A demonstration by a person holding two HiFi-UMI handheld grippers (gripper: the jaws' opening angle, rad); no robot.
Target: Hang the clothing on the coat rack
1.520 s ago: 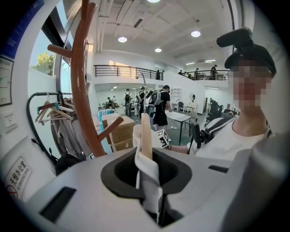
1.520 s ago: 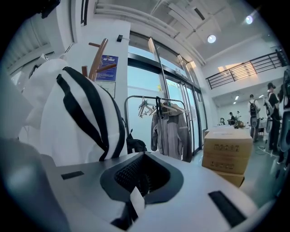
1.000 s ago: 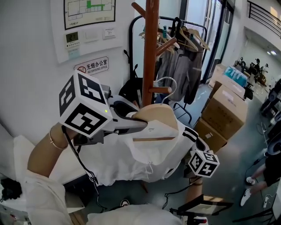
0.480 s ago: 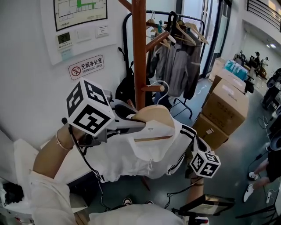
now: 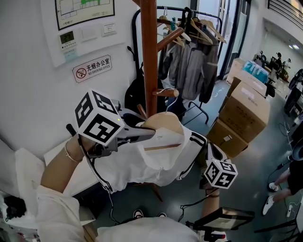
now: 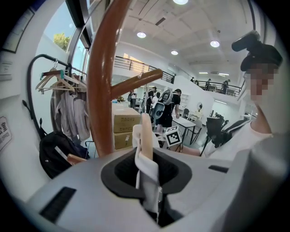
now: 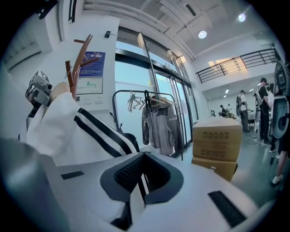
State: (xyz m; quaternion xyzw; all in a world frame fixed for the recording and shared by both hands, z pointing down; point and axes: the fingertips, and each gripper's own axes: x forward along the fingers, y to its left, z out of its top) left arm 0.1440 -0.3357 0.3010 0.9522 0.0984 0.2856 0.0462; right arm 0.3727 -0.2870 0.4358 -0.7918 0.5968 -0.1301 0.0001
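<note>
The white garment (image 5: 151,163) with black stripes on its sleeve is draped over a wooden hanger (image 5: 163,125) and held in the air just in front of the coat rack (image 5: 149,52), right under the rack's lower peg (image 5: 165,93). Compared with a second ago, hanger and garment sit a little lower beneath that peg. The metal hook that then showed clearly looped beside the peg is now hard to make out, so whether it rests on the peg cannot be told. The left gripper (image 5: 149,133) has come down with the load, and its jaws are part-way closed, clamped on the hanger's shoulder together with a fold of the white fabric, as before. The right gripper (image 5: 208,153) has barely shifted. It is low at the garment's striped side, its jaws pressed nearly together on a pinch of the cloth. The rack's brown pole stands directly behind the hanger, and another peg (image 5: 169,37) slants up higher on it. A black bag (image 5: 135,94) sits behind the pole against the wall. Beyond it, a black clothes rail (image 5: 189,14) carries grey jackets (image 5: 189,64) and spare hangers. Stacked cardboard boxes (image 5: 244,116) stand on the floor to the right, well apart from the rack. A no-smoking sign (image 5: 92,67) is fixed to the wall at the left.
</note>
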